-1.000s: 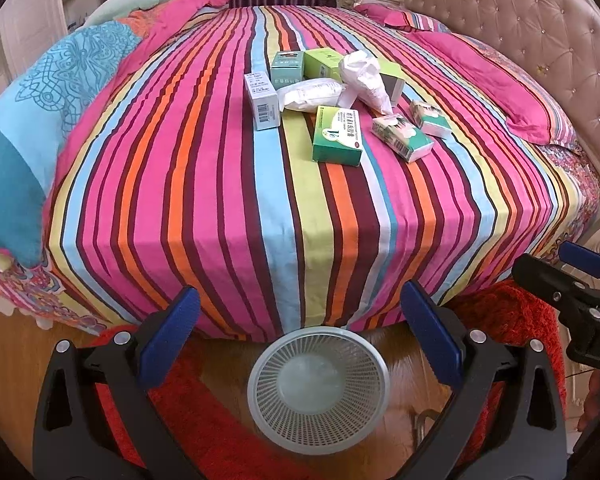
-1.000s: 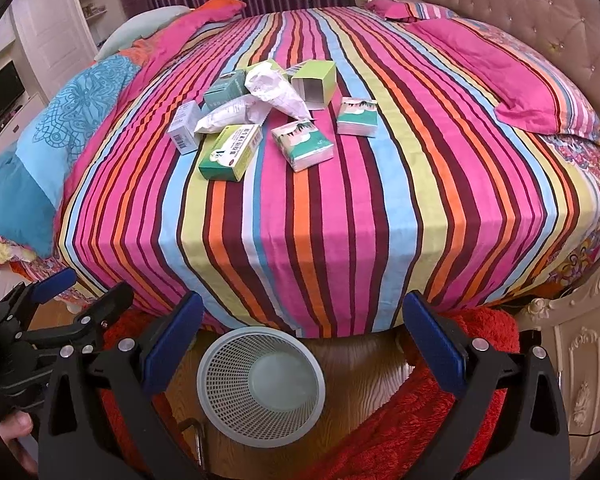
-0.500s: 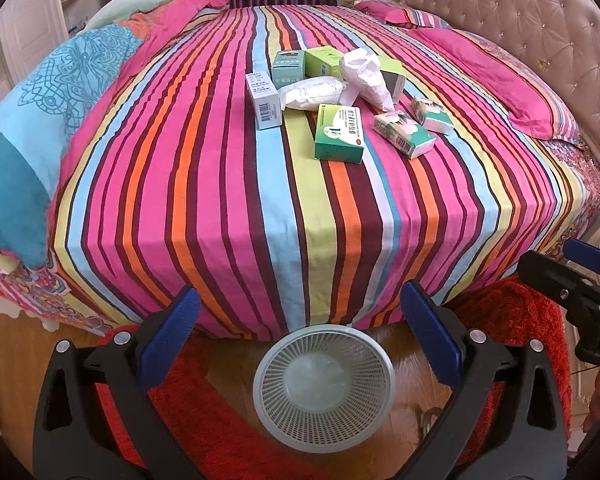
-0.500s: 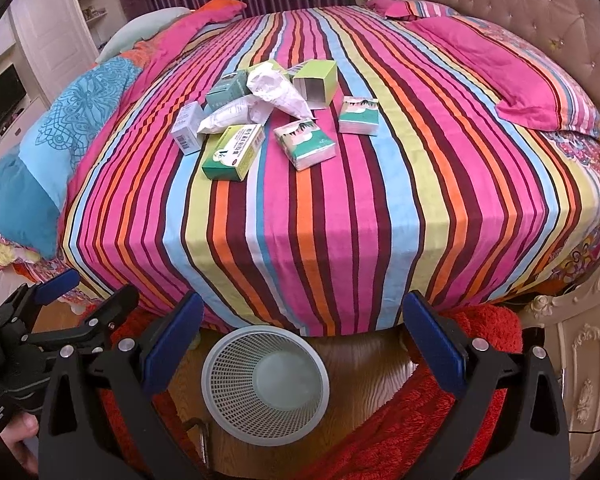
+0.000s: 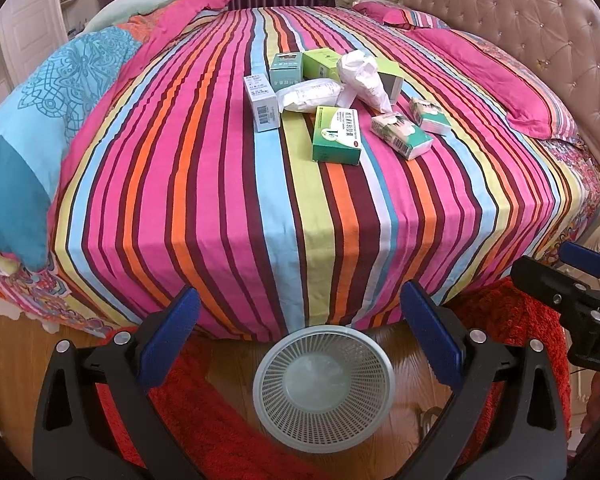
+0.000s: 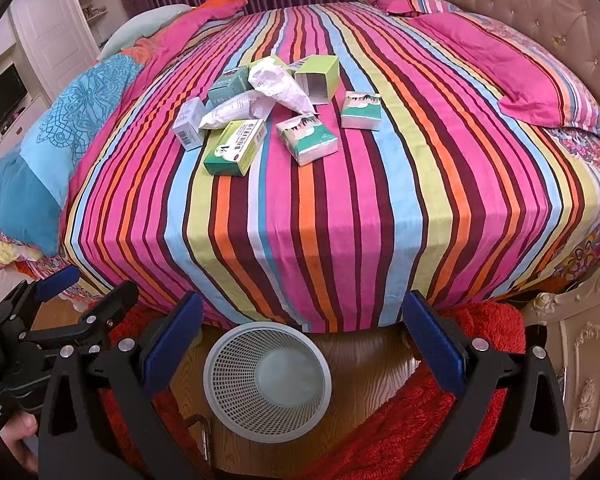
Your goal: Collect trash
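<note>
A pile of trash lies on the striped bed (image 5: 220, 200) (image 6: 380, 220): a green medicine box (image 5: 337, 135) (image 6: 235, 147), a white barcode box (image 5: 262, 102) (image 6: 189, 122), crumpled white paper (image 5: 362, 74) (image 6: 278, 84), a white packet (image 5: 310, 95) (image 6: 232, 114), two teal tissue packs (image 5: 401, 135) (image 6: 306, 139) and other small boxes. A pale mesh waste basket (image 5: 324, 388) (image 6: 267, 380) stands on the floor at the bed's foot. My left gripper (image 5: 300, 340) and right gripper (image 6: 302, 342) are both open and empty, low over the basket, far from the trash.
A red rug (image 5: 204, 412) (image 6: 400, 420) lies on the wooden floor around the basket. A tufted headboard (image 5: 520, 28) runs along the right, pink pillows (image 6: 520, 68) beside it, a blue cushion (image 5: 40, 128) on the left. A carved white cabinet (image 6: 588, 360) stands at the right.
Both cameras have drifted slightly back and down; the basket sits a little higher in view. Nothing on the bed has moved and both grippers stay open.
</note>
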The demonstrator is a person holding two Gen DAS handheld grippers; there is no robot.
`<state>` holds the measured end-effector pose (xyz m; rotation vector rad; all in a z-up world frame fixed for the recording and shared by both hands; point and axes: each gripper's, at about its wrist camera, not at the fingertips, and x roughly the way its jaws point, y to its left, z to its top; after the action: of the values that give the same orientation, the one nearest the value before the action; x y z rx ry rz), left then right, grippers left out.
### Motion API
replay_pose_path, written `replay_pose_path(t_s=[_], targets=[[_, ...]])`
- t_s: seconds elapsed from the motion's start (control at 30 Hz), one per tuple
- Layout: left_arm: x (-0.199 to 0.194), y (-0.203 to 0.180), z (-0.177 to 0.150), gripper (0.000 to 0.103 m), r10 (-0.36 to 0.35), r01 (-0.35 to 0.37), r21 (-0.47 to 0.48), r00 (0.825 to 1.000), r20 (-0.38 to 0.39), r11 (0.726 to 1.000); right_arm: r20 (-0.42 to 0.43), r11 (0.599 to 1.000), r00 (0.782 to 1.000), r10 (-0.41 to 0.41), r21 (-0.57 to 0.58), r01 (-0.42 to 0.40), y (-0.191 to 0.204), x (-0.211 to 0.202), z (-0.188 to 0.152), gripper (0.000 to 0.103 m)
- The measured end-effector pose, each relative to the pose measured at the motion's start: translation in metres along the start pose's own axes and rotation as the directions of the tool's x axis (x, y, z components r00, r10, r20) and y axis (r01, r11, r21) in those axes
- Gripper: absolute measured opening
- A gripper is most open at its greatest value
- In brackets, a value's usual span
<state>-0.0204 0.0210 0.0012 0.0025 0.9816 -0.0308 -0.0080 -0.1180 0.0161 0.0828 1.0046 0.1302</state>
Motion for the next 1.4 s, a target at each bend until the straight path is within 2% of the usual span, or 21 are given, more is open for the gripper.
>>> replay_pose_path(t_s=[0.87, 1.4], targets=[[0.000, -0.004, -0.002, 0.097, -0.009, 0.009, -0.007, 1.000, -0.003, 1.000, 0.023, 1.000, 1.000, 0.016, 0.001, -0.016, -0.002, -0.006, 0.001, 0.095], [0.017, -0.003, 0.004, 0.097, -0.004, 0.004, -0.001, 0.999, -0.035, 1.000, 0.008, 0.999, 1.000, 0.029, -0.024, -0.029, -0.001, 0.007, 0.008, 0.095]])
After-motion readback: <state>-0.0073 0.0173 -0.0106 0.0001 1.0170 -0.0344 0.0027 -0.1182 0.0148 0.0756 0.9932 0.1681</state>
